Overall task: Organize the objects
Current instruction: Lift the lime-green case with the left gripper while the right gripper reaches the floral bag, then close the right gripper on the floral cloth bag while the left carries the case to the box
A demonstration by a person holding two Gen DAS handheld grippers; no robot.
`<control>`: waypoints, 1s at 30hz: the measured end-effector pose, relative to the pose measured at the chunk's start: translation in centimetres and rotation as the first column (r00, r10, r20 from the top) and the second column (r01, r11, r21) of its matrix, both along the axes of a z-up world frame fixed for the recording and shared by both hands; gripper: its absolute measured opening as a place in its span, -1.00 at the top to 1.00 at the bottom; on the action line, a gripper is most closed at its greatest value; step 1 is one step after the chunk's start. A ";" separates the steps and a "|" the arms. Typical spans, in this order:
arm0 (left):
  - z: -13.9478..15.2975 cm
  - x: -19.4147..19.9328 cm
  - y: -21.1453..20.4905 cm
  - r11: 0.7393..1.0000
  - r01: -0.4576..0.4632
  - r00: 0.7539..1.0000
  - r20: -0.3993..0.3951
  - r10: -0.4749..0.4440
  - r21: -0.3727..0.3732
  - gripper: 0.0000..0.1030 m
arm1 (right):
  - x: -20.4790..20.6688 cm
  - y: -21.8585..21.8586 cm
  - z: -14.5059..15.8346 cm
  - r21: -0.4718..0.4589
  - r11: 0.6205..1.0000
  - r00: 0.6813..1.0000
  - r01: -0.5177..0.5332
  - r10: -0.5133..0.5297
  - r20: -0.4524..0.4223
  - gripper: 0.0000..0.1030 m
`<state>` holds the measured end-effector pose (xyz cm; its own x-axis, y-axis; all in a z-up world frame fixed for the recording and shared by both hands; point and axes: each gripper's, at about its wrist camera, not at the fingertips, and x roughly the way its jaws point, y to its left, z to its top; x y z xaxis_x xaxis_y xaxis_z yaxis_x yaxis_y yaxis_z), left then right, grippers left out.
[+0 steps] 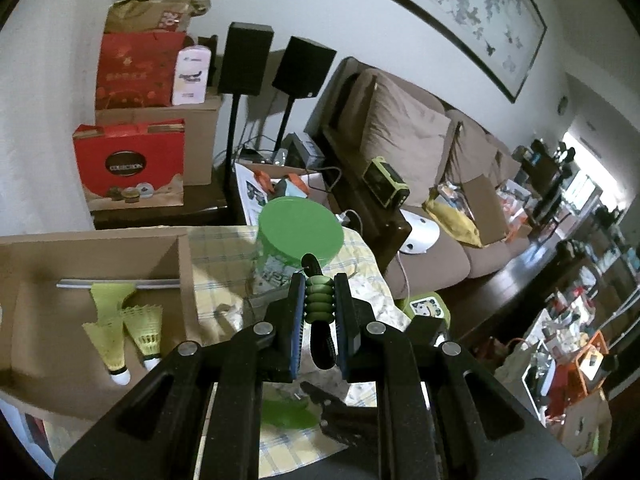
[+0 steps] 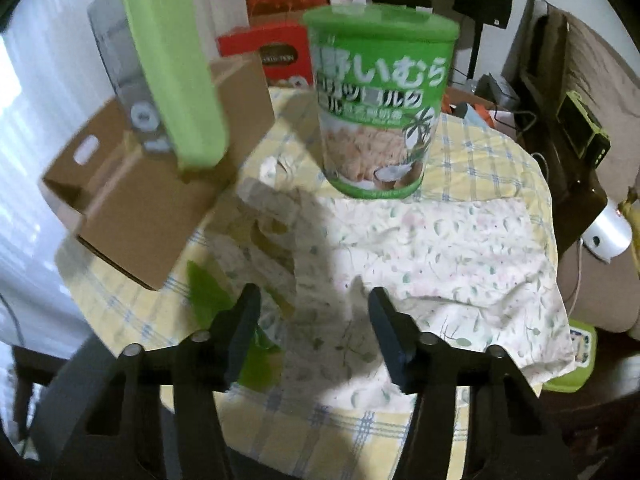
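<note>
Black linkage arms fill the lower part of both wrist views. Between them, the left gripper (image 1: 319, 300) is clamped narrow on a green ribbed hand grip (image 1: 319, 298); a black strap runs through that grip and hangs below the pads. It is held clear above the table.

Left of it in the left wrist view stands an open cardboard box (image 1: 92, 264). Inside lie two yellow shuttlecocks (image 1: 124, 336), side by side with cork ends toward the camera, a third yellow one just beyond them, and a thin grey rod (image 1: 120, 283) across the box floor.

Just beyond the left gripper sits a green-lidded canister (image 1: 300, 236), upright on the yellow checked tablecloth (image 1: 224, 256). The right wrist view shows the same canister printed with Japanese characters, standing near the far side of the table, with a floral cloth (image 2: 440, 252) spread in front of it.

The right gripper (image 2: 314, 308) hangs over the floral cloth with its jaws partly apart and nothing between them. A green scrap (image 2: 208, 292) lies on the table by its left finger; what it is cannot be told.

A blurred green-and-grey object (image 2: 172, 64) shows above the box in the right wrist view; it cannot be identified with certainty.

Behind the table: red gift boxes (image 1: 128, 160), two black speakers on stands (image 1: 248, 60), a brown sofa (image 1: 420, 152) and a framed picture (image 1: 472, 12).
</note>
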<state>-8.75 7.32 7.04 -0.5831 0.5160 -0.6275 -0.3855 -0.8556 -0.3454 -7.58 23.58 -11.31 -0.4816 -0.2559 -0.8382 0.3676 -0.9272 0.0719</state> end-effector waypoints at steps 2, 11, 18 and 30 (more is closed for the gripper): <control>0.1 0.2 -0.5 1.000 -0.005 1.000 -0.001 0.005 0.008 0.75 | -0.4 0.0 -0.8 0.037 0.999 0.999 0.032 -0.033 0.007 0.21; -0.3 0.2 -2.0 0.999 -0.034 0.999 0.012 0.034 0.019 0.75 | -1.1 2.7 -0.2 -0.011 0.993 0.991 0.116 -0.116 -0.068 0.78; -0.6 -0.1 -3.3 0.998 -0.059 0.998 0.019 0.058 0.029 0.75 | -0.2 4.7 6.2 -0.084 0.983 0.953 0.162 -0.178 -0.245 0.78; 2.6 0.3 -6.0 0.993 -0.088 0.996 -0.027 0.090 0.077 0.75 | 0.6 4.5 18.6 -0.176 0.981 0.906 0.082 -0.147 -0.397 0.78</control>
<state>-8.48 1.33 9.64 -0.6471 0.5062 -0.5701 -0.3200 -0.8591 -0.3996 -6.99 28.12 7.32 -0.8054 -0.2864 -0.5190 0.2868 -0.9545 0.0817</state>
